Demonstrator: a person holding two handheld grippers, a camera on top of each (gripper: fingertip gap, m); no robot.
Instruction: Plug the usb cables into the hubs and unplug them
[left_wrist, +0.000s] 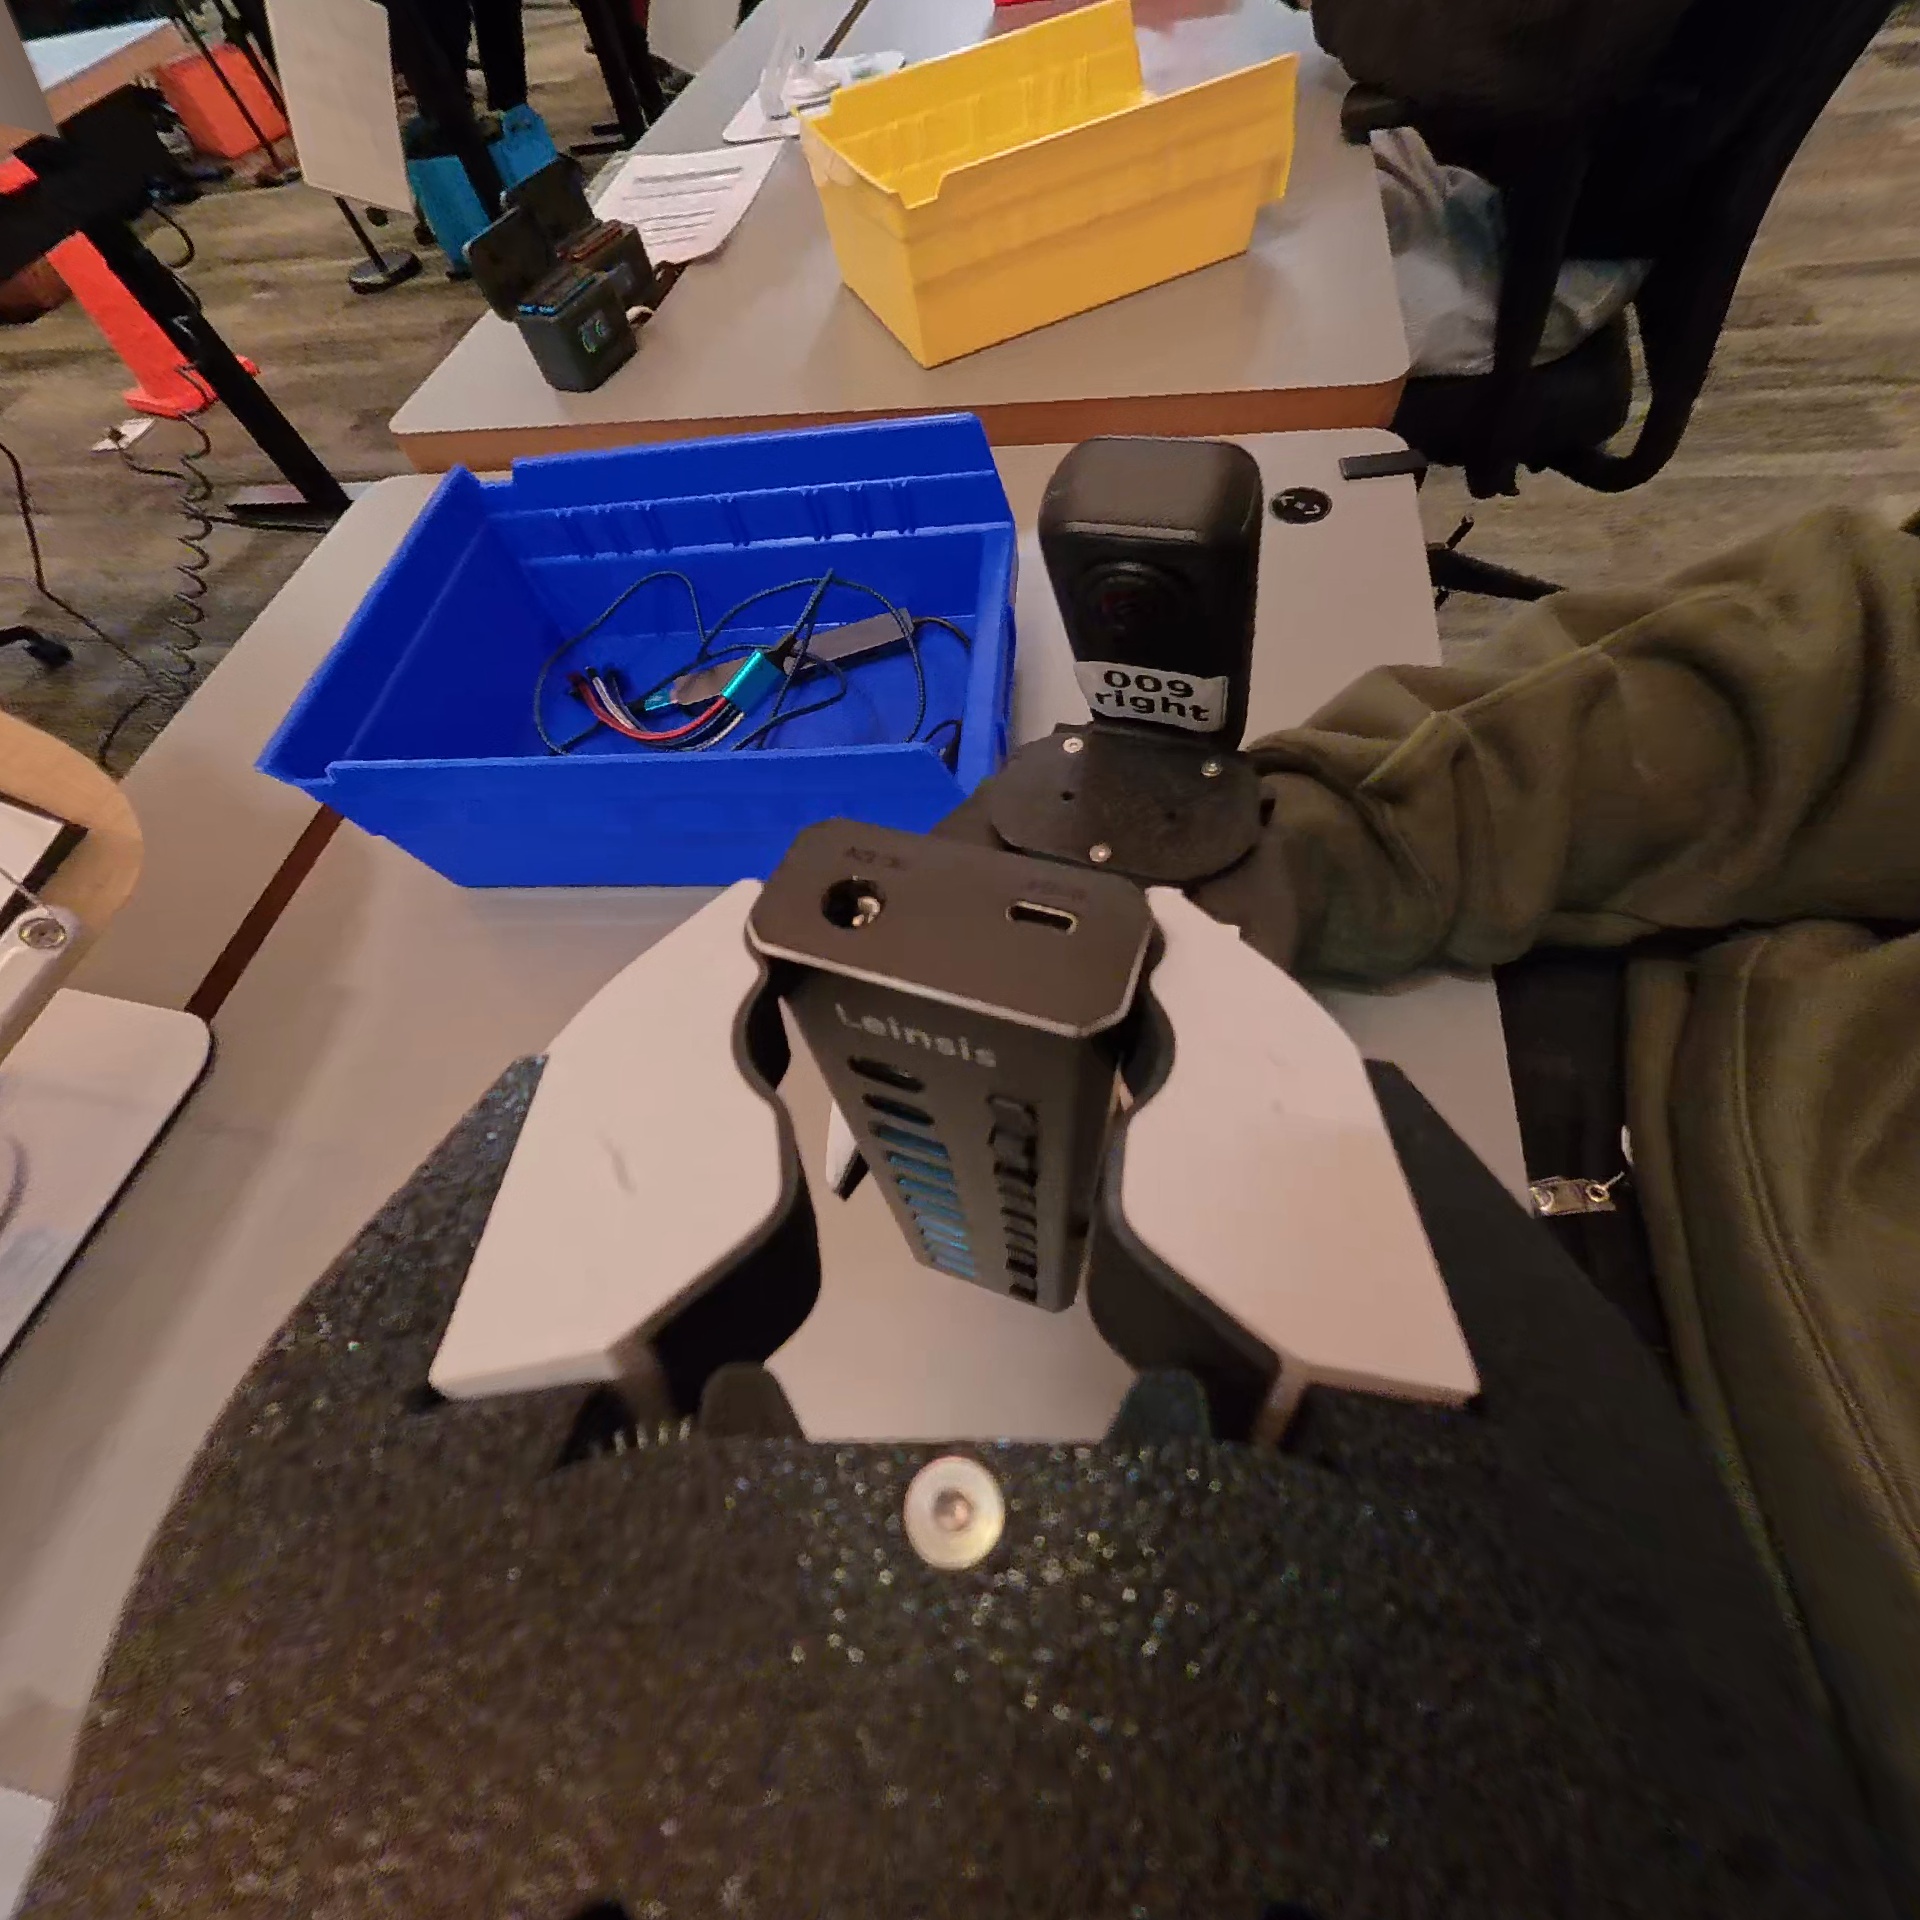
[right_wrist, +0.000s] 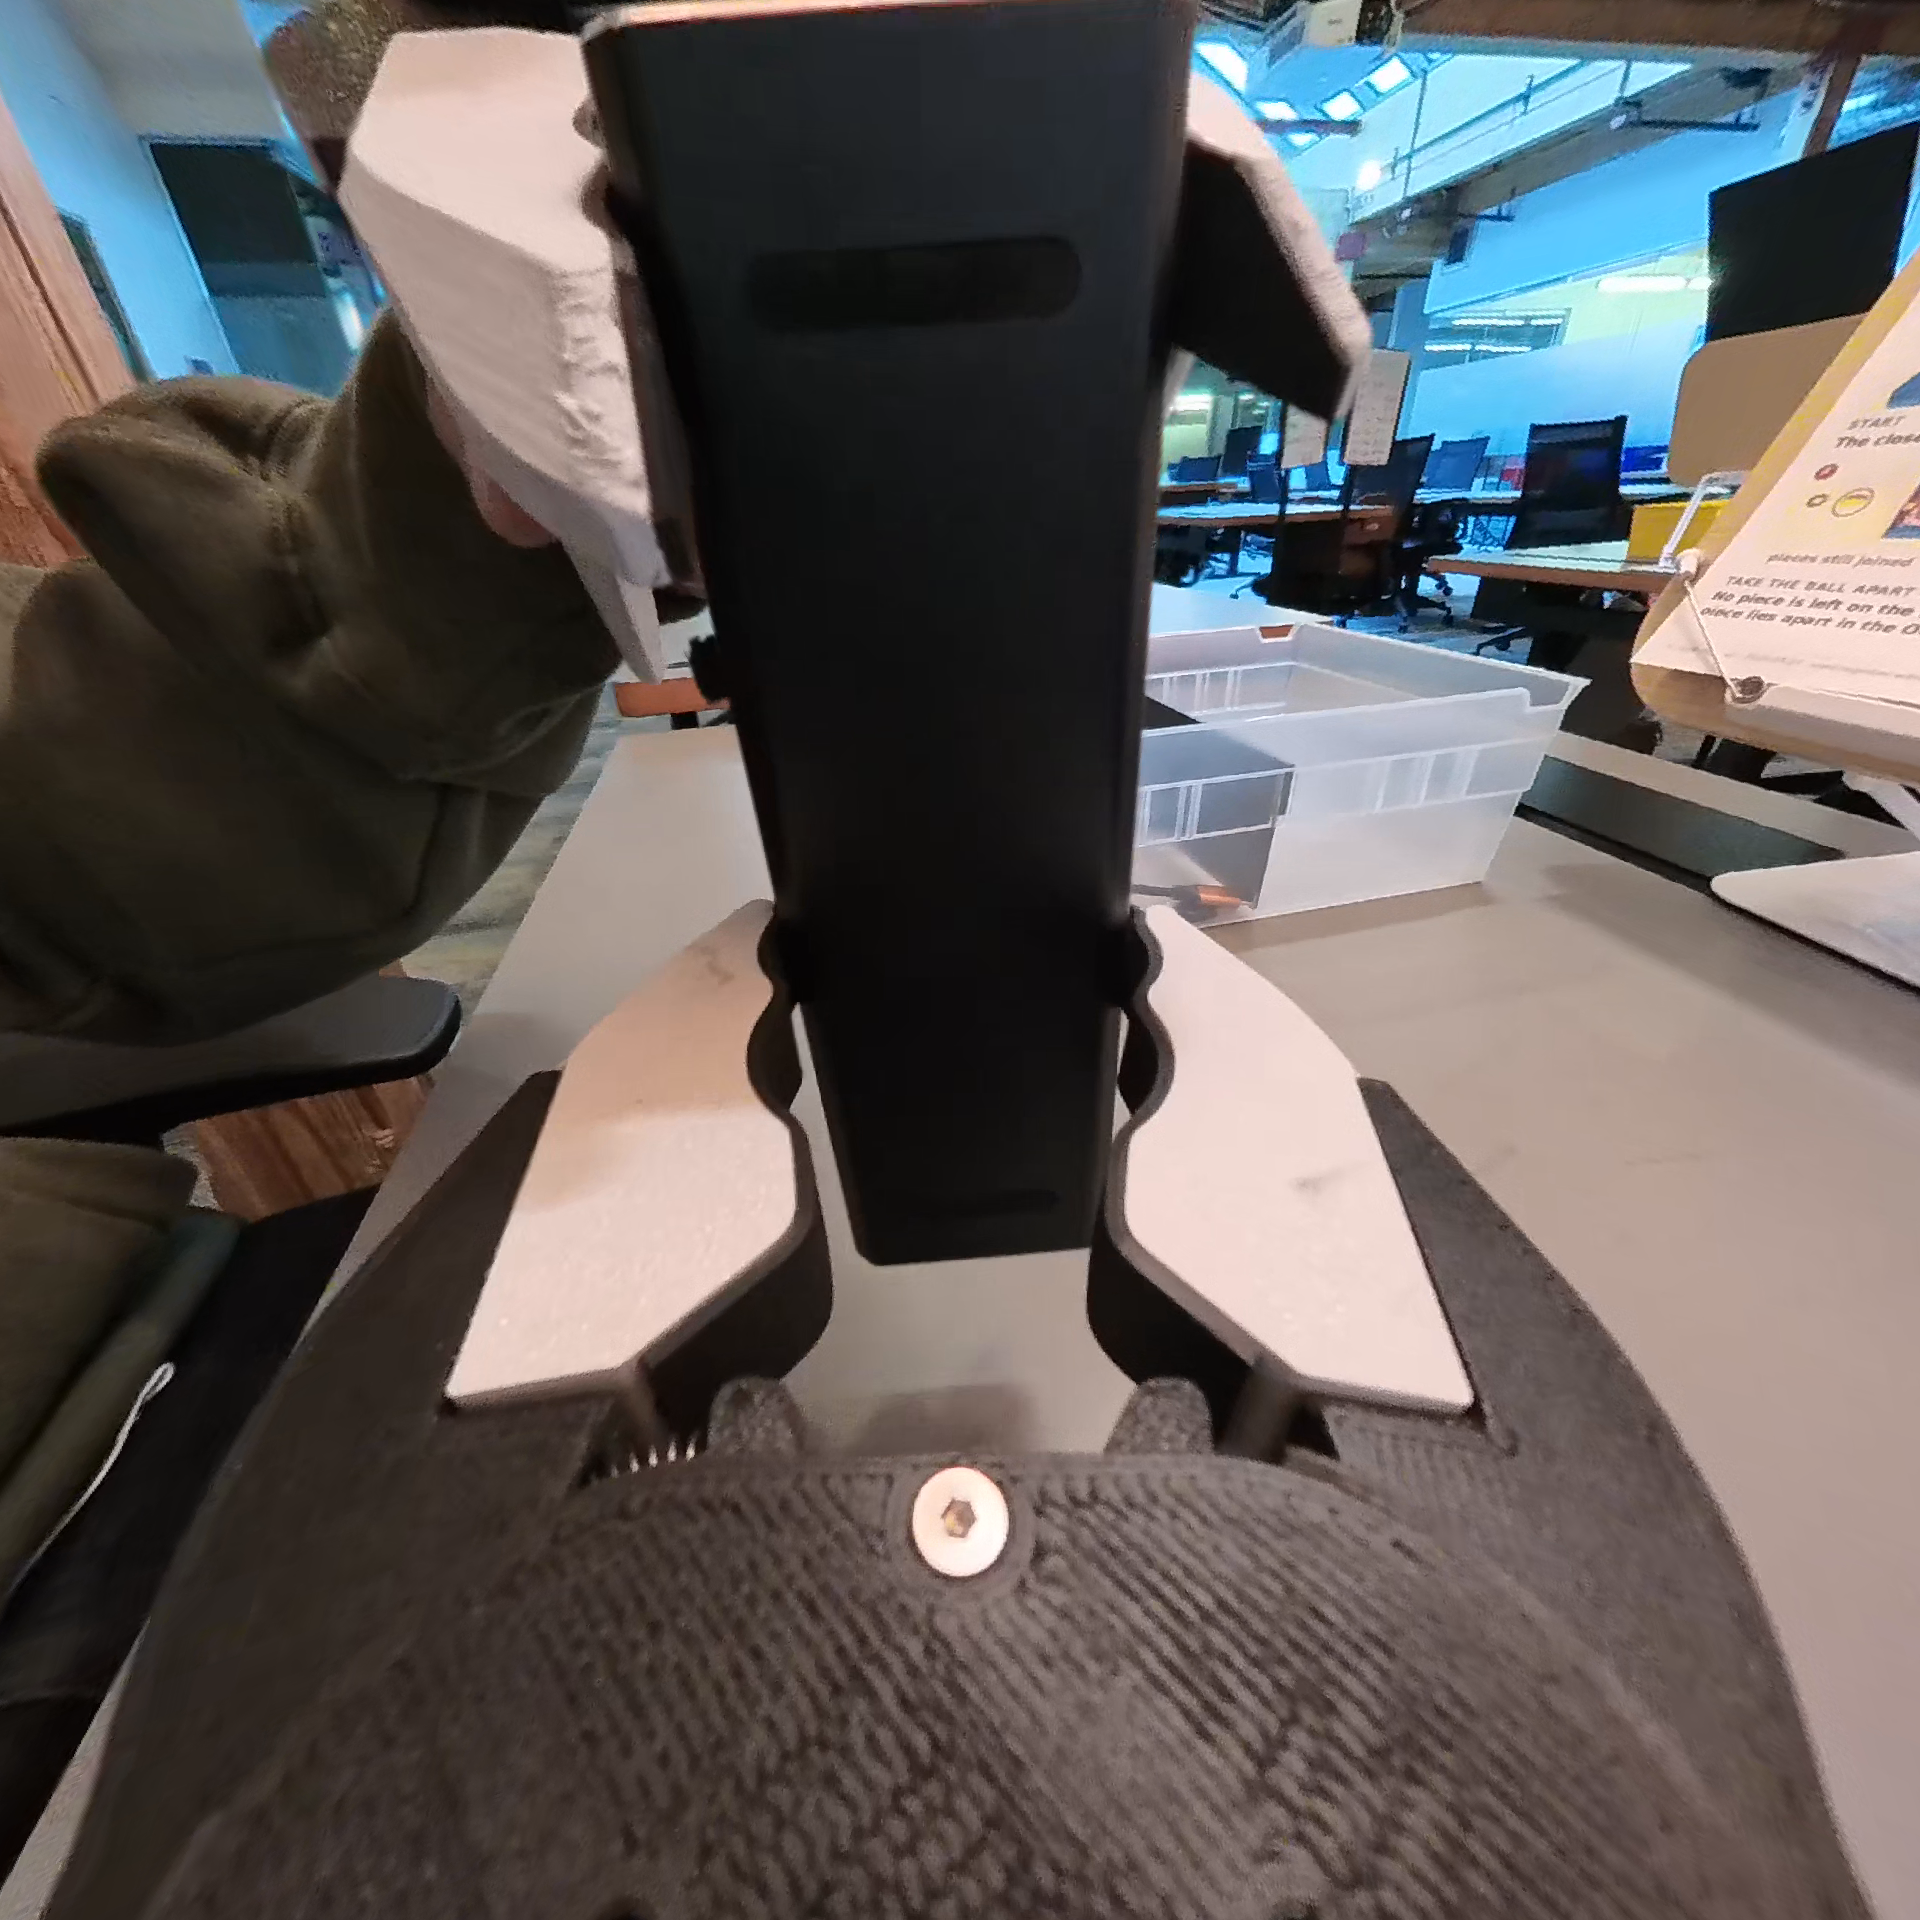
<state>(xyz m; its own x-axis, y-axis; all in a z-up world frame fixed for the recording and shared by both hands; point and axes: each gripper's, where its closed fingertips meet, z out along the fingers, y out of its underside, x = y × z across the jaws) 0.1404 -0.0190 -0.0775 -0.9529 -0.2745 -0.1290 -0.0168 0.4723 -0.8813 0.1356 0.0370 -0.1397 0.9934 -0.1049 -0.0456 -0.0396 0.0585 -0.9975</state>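
A black multi-port USB hub (left_wrist: 961, 1122) stands upright above the grey table (left_wrist: 395, 1039), held from both sides. My left gripper (left_wrist: 951, 1023) is shut on its upper part, ports facing this camera. My right gripper (right_wrist: 951, 961) is shut on the same hub (right_wrist: 914, 623), whose plain back fills the right wrist view. The left gripper's white fingers (right_wrist: 499, 312) clamp the hub near its top there. The right gripper's camera (left_wrist: 1153, 582) shows behind the hub. Loose USB cables (left_wrist: 665, 717) and a small blue hub (left_wrist: 748, 681) lie in a blue bin (left_wrist: 623, 821).
A yellow bin (left_wrist: 1039, 208) and black charger boxes (left_wrist: 571, 301) sit on the far table. A clear plastic bin (right_wrist: 1351, 810) and an instruction sign on a stand (right_wrist: 1818, 520) stand beyond the right gripper. An olive sleeve (left_wrist: 1558, 790) reaches in from the right. Tip to tip, the grippers are about 8 cm apart.
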